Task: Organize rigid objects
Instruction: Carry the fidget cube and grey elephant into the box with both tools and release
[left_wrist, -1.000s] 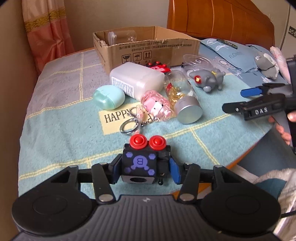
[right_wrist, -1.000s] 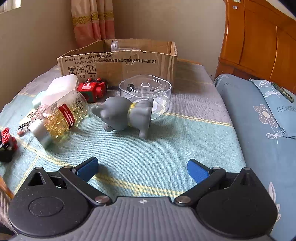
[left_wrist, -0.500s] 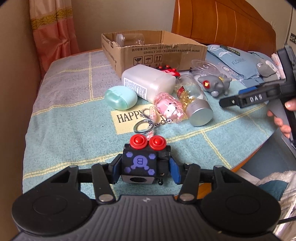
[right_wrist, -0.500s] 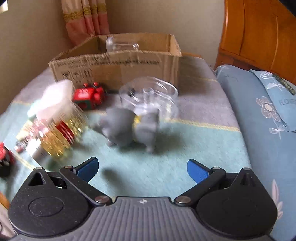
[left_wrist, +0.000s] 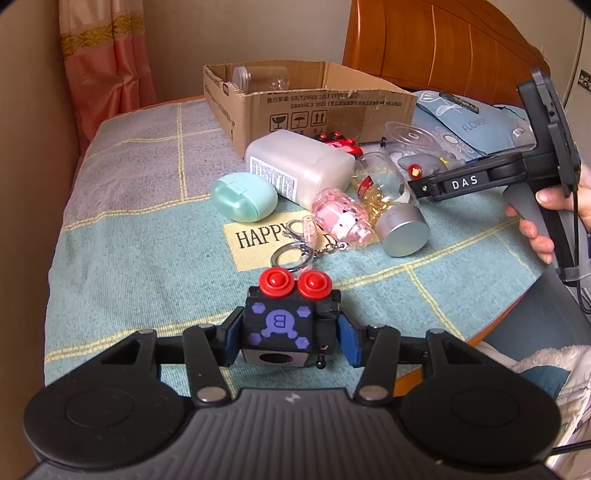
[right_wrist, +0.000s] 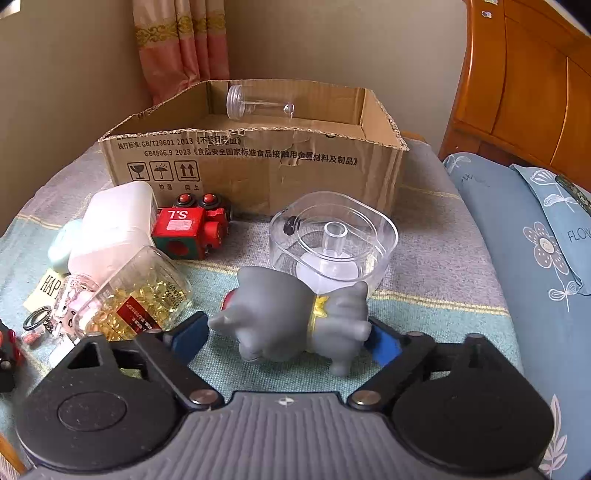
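My left gripper (left_wrist: 288, 338) is shut on a black toy train car (left_wrist: 286, 321) with purple marks and two red knobs, held above the mat. My right gripper (right_wrist: 286, 338) has its blue pads on either side of a grey elephant toy (right_wrist: 295, 321) standing on the mat; the jaws are still wide and I see no squeeze. The open cardboard box (right_wrist: 258, 155) stands behind with a clear jar (right_wrist: 258, 105) inside. In the left wrist view the right gripper's body (left_wrist: 480, 177) reaches over the elephant (left_wrist: 421, 162).
On the mat lie a red toy train (right_wrist: 190, 230), a white bottle (left_wrist: 299, 166), a capsule jar (right_wrist: 136, 295), a clear square container (right_wrist: 332, 240), a mint case (left_wrist: 243, 197) and a pink keychain (left_wrist: 338, 218). A blue pillow (right_wrist: 546, 236) lies right; the wooden headboard (right_wrist: 524, 85) is behind.
My right gripper moved forward and down until the elephant sits between its fingers, which have narrowed a little. My left gripper lifted and drew back slightly with the black train car.
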